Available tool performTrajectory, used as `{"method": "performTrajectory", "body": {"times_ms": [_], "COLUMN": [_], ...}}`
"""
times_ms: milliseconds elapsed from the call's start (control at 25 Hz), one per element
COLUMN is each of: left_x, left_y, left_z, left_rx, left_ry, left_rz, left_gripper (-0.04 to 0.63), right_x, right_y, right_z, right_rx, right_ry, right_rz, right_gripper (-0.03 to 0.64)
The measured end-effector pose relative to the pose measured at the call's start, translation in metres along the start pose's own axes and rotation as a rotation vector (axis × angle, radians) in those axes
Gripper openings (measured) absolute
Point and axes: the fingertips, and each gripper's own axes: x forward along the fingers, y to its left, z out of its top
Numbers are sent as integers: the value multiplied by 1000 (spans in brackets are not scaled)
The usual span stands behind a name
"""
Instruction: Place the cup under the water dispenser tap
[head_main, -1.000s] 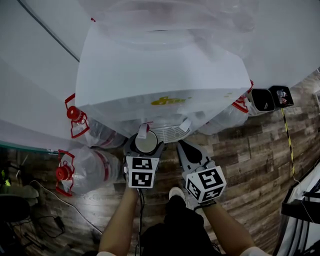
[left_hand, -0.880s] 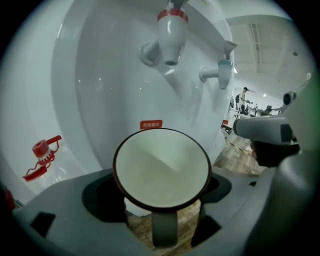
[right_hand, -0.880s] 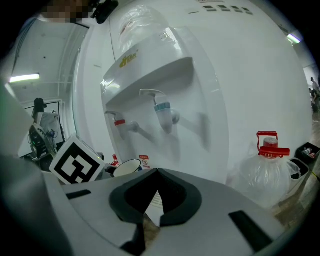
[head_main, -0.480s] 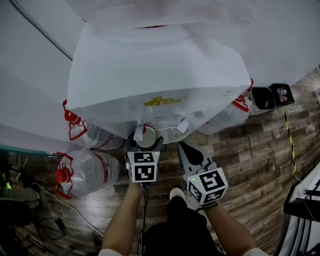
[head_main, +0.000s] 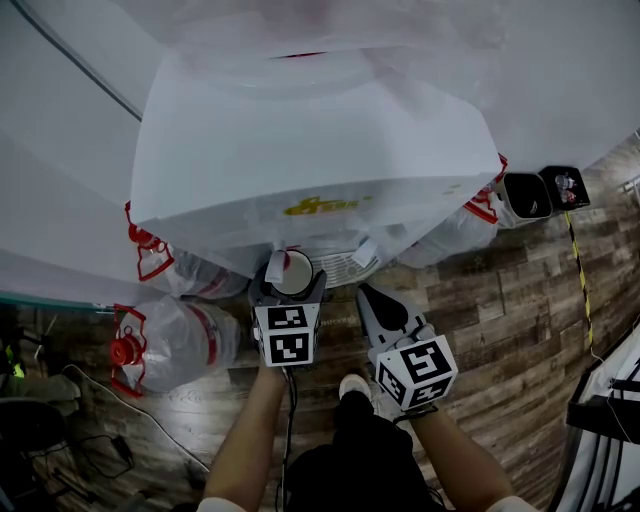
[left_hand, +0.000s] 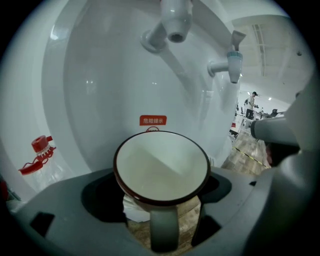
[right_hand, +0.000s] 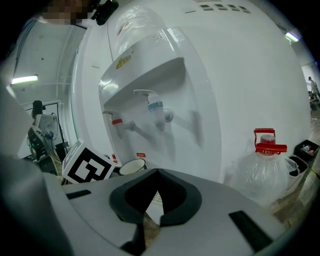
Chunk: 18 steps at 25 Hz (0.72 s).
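Observation:
My left gripper (head_main: 290, 288) is shut on a cup (head_main: 292, 272) with a white inside and a dark brown rim. In the left gripper view the cup (left_hand: 161, 167) sits upright between the jaws, its grey handle turned toward the camera. It is held close to the white water dispenser (head_main: 310, 150), low beneath the left tap (left_hand: 175, 20); a blue tap (left_hand: 233, 61) juts out further right. From the right gripper view, the cup (right_hand: 131, 166) hangs below the red tap (right_hand: 116, 121) and blue tap (right_hand: 155, 107). My right gripper (head_main: 383, 308) is shut on nothing, to the right of the cup.
The drip tray grille (head_main: 342, 266) lies just right of the cup. Large water bottles with red caps (head_main: 170, 340) lie on the wooden floor at left, another bottle (right_hand: 267, 165) stands at right. Black bins (head_main: 545, 195) stand at the far right. Cables (head_main: 90, 400) trail on the floor.
My left gripper has carried the cup slightly forward, closer in under the dispenser's front. The right gripper has barely moved.

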Motion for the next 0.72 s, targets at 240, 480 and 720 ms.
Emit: {"method": "performTrajectory", "body": {"times_ms": [240, 480, 720], "left_x": [-2, -13, -50], "left_y": [-1, 0, -12], "left_z": [3, 5, 16], "left_rx": [7, 27, 27], "left_ry": [-18, -17, 7], "left_rz": [13, 28, 0], "left_gripper": [442, 443, 443], "right_x": [-4, -17, -47], "right_y": [6, 8, 17], "right_z": [-4, -1, 16], "right_rx": [-11, -34, -20], "right_ry": [11, 29, 44], "right_rz": [18, 19, -9], "right_gripper": [21, 21, 20]}}
